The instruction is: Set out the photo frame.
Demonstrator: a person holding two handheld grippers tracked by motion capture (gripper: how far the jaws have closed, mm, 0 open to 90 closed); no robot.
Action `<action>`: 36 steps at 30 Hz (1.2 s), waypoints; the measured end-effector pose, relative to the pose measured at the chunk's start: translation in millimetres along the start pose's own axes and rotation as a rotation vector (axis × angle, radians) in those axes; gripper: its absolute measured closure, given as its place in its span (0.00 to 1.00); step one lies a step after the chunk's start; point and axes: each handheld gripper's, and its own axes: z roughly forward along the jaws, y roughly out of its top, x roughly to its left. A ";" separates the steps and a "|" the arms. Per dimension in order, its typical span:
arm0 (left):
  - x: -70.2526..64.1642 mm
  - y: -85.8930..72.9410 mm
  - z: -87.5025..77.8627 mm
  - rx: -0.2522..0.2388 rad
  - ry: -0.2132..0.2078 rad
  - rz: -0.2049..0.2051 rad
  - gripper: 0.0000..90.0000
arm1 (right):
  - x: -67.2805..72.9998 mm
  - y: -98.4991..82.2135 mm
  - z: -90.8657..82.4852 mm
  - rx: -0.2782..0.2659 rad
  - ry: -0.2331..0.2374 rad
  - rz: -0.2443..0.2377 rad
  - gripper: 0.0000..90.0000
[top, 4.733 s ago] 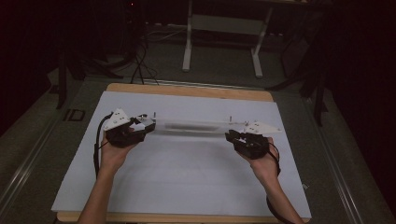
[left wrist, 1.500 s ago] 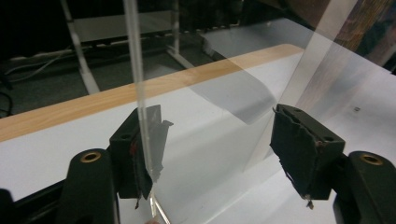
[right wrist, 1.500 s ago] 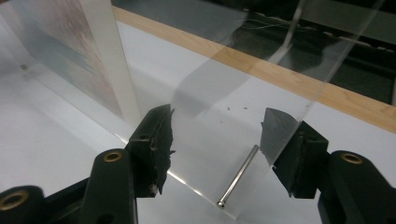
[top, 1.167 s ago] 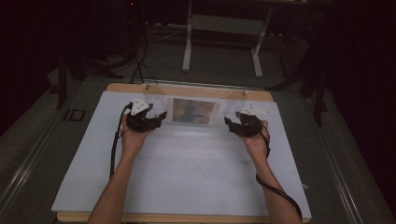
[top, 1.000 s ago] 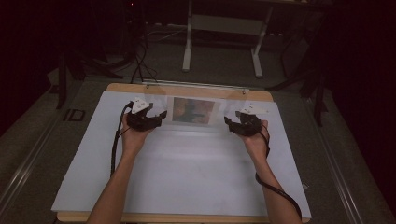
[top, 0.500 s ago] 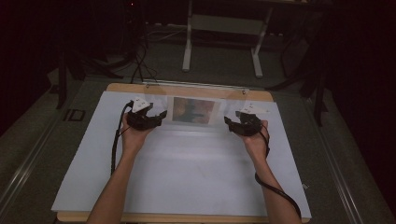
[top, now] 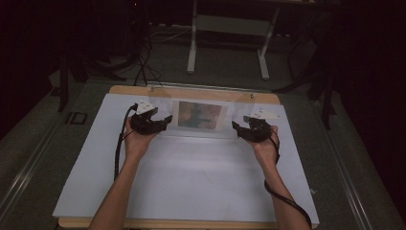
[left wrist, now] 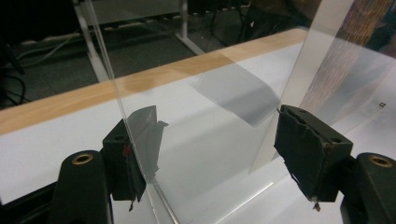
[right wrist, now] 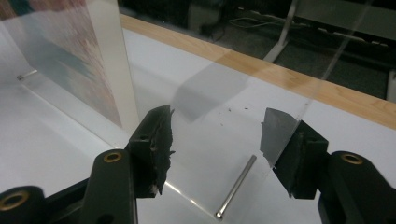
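In the high view a clear acrylic frame [top: 198, 117] with a picture [top: 200, 115] in it stands upright near the far edge of the table [top: 191, 191], on the white sheet. The left gripper [top: 165, 120] sits at the frame's left end and the right gripper [top: 236, 127] at its right end, each held in a hand [top: 136, 143]. With nothing closed on it, the frame could tip over if either gripper nudges it. In the left gripper view the jaws stand wide apart and grip nothing; the clear panel [left wrist: 201, 107] rises between them, its outer edge touching or just beside the left-hand pad [left wrist: 126, 163], while the other pad is well apart from it. A push from that one pad alone could slide or twist the frame toward the wooden far edge [left wrist: 70, 105]. In the right gripper view the jaws are likewise spread and empty, with the panel's end [right wrist: 261, 84] between them and its edge close to the right-hand pad [right wrist: 292, 158]. A thin metal pin [right wrist: 236, 186] lies on the sheet between the jaws, just beside the panel's foot; closing here could catch or roll the pin. The pad [right wrist: 161, 140] looks torn, so its hold on smooth acrylic may slip.
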 end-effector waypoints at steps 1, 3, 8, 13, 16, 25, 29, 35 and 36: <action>0.0 0.0 0.0 0.000 0.000 0.000 0.33 | 0.0 0.0 0.0 0.000 0.000 0.000 0.47; -3.1 -2.0 -4.4 0.012 -0.008 -0.013 0.33 | 1.3 -0.2 -6.8 -0.002 0.013 0.008 0.48; -8.9 -1.9 -12.3 0.044 -0.015 -0.021 0.33 | 4.4 -3.8 -15.3 0.009 0.030 0.020 0.49; -15.2 -1.5 -20.3 0.057 -0.013 -0.024 0.33 | 8.2 -6.5 -24.6 0.018 0.041 0.033 0.49; -23.1 -0.6 -30.5 0.065 -0.009 -0.029 0.33 | 11.2 -6.9 -32.0 0.017 0.044 0.041 0.49; -39.4 -5.5 -50.1 0.091 -0.005 -0.056 0.33 | 20.0 -12.4 -52.4 0.021 0.061 0.050 0.48; -44.2 -8.7 -55.4 0.101 -0.002 -0.073 0.33 | 23.2 -14.7 -58.2 0.018 0.068 0.055 0.48; -47.3 -11.6 -59.3 0.121 -0.003 -0.084 0.33 | 26.5 -19.5 -61.7 0.015 0.075 0.067 0.48; -47.8 -12.4 -59.6 0.123 -0.003 -0.084 0.33 | 26.4 -20.1 -61.6 0.018 0.078 0.068 0.48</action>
